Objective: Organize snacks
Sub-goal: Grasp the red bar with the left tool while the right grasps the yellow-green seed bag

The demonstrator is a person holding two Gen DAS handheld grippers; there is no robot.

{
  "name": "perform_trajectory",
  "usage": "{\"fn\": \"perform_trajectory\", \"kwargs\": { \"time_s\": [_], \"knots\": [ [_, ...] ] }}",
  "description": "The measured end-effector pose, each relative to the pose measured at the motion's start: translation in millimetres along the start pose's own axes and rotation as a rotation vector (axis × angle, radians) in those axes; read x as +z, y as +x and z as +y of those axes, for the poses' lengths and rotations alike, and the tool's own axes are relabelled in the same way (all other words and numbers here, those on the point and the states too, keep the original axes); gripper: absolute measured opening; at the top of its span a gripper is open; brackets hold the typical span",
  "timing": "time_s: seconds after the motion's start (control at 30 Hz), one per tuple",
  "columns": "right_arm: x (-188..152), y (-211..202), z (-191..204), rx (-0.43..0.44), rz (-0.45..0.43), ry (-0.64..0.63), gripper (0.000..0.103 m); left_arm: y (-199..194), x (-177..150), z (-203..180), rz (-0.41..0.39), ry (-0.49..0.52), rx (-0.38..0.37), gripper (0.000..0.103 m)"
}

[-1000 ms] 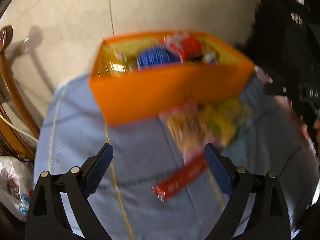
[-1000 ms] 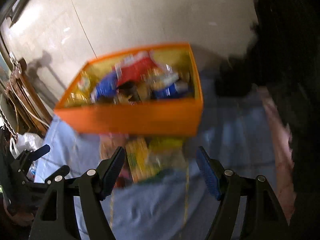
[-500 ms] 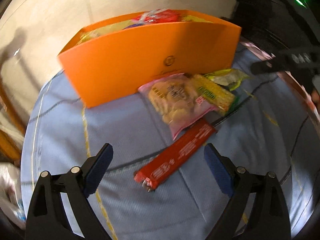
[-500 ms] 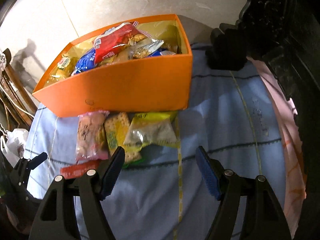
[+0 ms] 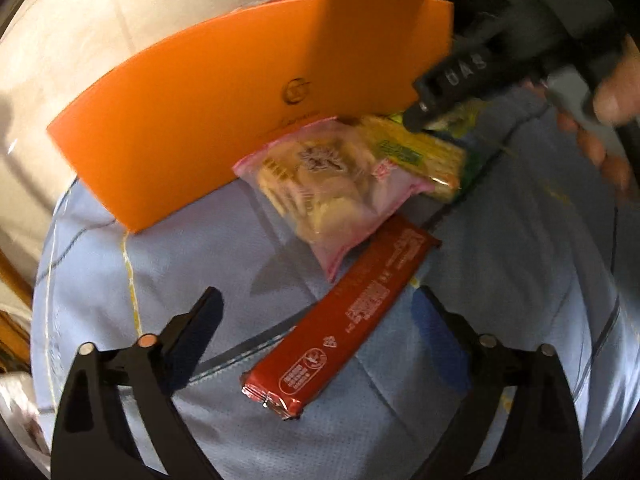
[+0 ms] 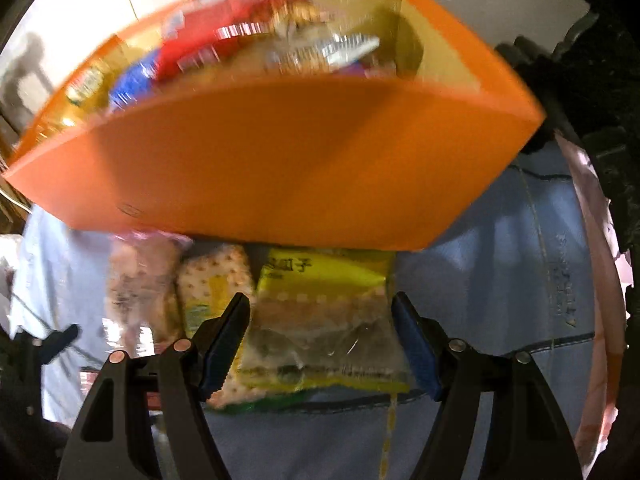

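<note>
Right wrist view is smeared, so we can barely read the glossy packets heaped in the orange box (image 6: 280, 152). Our right gripper (image 6: 320, 340) has its jaws apart on either side of a crinkly yellow packet (image 6: 324, 320) on the blue quilted cloth (image 6: 500, 300), not pressing it. Our left gripper (image 5: 316, 312) is opening over a long red bar (image 5: 352, 320), beside a pink biscuit bag (image 5: 328, 192) at the box's foot.
</note>
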State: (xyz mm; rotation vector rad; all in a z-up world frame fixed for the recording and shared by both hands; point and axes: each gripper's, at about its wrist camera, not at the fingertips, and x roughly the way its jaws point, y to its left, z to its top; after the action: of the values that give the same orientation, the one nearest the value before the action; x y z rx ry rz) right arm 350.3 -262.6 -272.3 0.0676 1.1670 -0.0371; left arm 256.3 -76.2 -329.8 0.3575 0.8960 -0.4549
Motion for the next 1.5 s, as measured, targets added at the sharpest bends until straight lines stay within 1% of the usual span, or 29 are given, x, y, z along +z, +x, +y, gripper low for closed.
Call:
{"fn": "perform_trajectory", "kwargs": {
  "time_s": [0.07,0.13,0.2,0.27,0.3,0.33,0.37,0.43,0.5,0.53,0.57,0.7,0.77,0.8,0.9,1.0,1.03,1.07,1.1,1.13,1.17,1.2,1.27,1.4,1.43,1.5],
  "knots": [
    [-2.1,0.8,-4.6,0.027,-0.004,0.023,0.073,0.9,-2.1,3.7,0.001,-0.041,-0.008,0.099],
    [-4.3,-0.4,-3.9,0.029,-0.016,0.002,0.071,-0.7,-3.8,2.7,-0.010,-0.039,-0.001,0.098],
    [-7.4,-2.2,-5.7,0.026,-0.024,-0.015,0.069,-4.7,-5.1,-2.3,-0.031,0.000,-0.001,0.089],
    [-9.8,-3.8,-5.1,0.021,-0.031,-0.023,0.068,-11.6,-7.5,-11.9,-0.056,0.049,-0.047,0.058],
    [-11.0,-4.3,-4.9,0.020,-0.034,-0.024,0.068,-13.4,-8.3,-15.8,-0.062,0.071,-0.055,0.053],
    [-12.4,-4.9,-4.8,0.022,-0.038,-0.020,0.068,-14.7,-8.7,-19.8,-0.066,0.091,-0.061,0.043],
    [-13.4,-5.9,-3.5,0.025,-0.039,-0.012,0.068,-15.7,-8.5,-22.2,-0.063,0.100,-0.081,0.036],
    [-13.3,-4.3,-4.3,0.028,-0.038,-0.001,0.071,-16.0,-7.8,-24.0,-0.060,0.100,-0.086,0.035],
    [-14.4,-3.1,-10.1,0.024,-0.034,0.011,0.078,-15.9,-7.4,-23.2,-0.057,0.097,-0.093,0.035],
    [-16.4,-0.8,-14.8,0.010,-0.021,0.022,0.092,-15.6,-7.1,-22.5,-0.057,0.097,-0.092,0.035],
    [-18.8,2.9,-18.7,0.005,-0.008,0.031,0.100,-15.6,-7.1,-22.2,-0.057,0.094,-0.093,0.035],
    [-23.5,7.2,-30.4,0.061,-0.004,0.074,0.099,-15.2,-7.5,-20.0,-0.058,0.075,-0.096,0.035],
    [-24.9,7.1,-32.0,0.064,-0.009,0.069,0.099,-15.2,-7.6,-19.6,-0.058,0.068,-0.098,0.035],
    [-25.3,6.6,-31.1,0.058,-0.015,0.054,0.099,-16.4,-10.5,-13.1,-0.058,0.065,-0.100,0.035],
    [-27.7,3.1,-22.2,0.010,-0.052,-0.009,0.099,-17.8,-13.8,-10.5,-0.059,0.058,-0.099,0.035],
    [-31.9,-5.9,4.2,-0.092,-0.114,-0.119,0.099,-19.5,-15.1,-11.8,-0.058,0.054,-0.097,0.035],
    [-32.2,-5.7,5.4,-0.088,-0.108,-0.122,0.099,-19.7,-15.3,-11.5,-0.058,0.053,-0.096,0.035],
    [-31.4,-4.7,3.2,-0.053,-0.090,-0.102,0.091,-19.4,-15.3,-12.5,-0.057,0.051,-0.095,0.035],
    [-29.3,-1.5,1.1,0.042,-0.061,-0.058,0.079,-19.5,-15.4,-12.6,-0.056,0.047,-0.095,0.035],
    [-25.9,2.5,-4.2,0.118,-0.021,0.001,0.069,-18.5,-15.0,-12.9,-0.056,0.045,-0.096,0.035],
    [-24.8,3.4,-5.2,0.134,-0.004,0.015,0.066,-18.6,-15.3,-12.8,-0.057,0.044,-0.094,0.035],
    [-24.2,3.1,-3.6,0.130,-0.002,0.004,0.066,-18.2,-15.3,-13.7,-0.057,0.044,-0.093,0.035],
    [-25.1,1.4,-2.5,0.127,-0.005,-0.010,0.063,-18.3,-15.2,-13.3,-0.054,0.037,-0.094,0.035],
    [-37.9,-4.8,-16.5,0.167,-0.026,0.022,0.060,-21.0,-18.6,-13.1,-0.053,0.027,-0.097,0.034],
    [-41.9,-7.7,-21.1,0.194,-0.032,0.042,0.059,-23.1,-20.7,-13.1,-0.054,0.027,-0.100,0.031],
    [-50.9,-15.2,-26.4,0.221,-0.046,0.051,0.059,-27.4,-23.8,-16.3,-0.051,0.031,-0.101,0.026]
  ]
}}
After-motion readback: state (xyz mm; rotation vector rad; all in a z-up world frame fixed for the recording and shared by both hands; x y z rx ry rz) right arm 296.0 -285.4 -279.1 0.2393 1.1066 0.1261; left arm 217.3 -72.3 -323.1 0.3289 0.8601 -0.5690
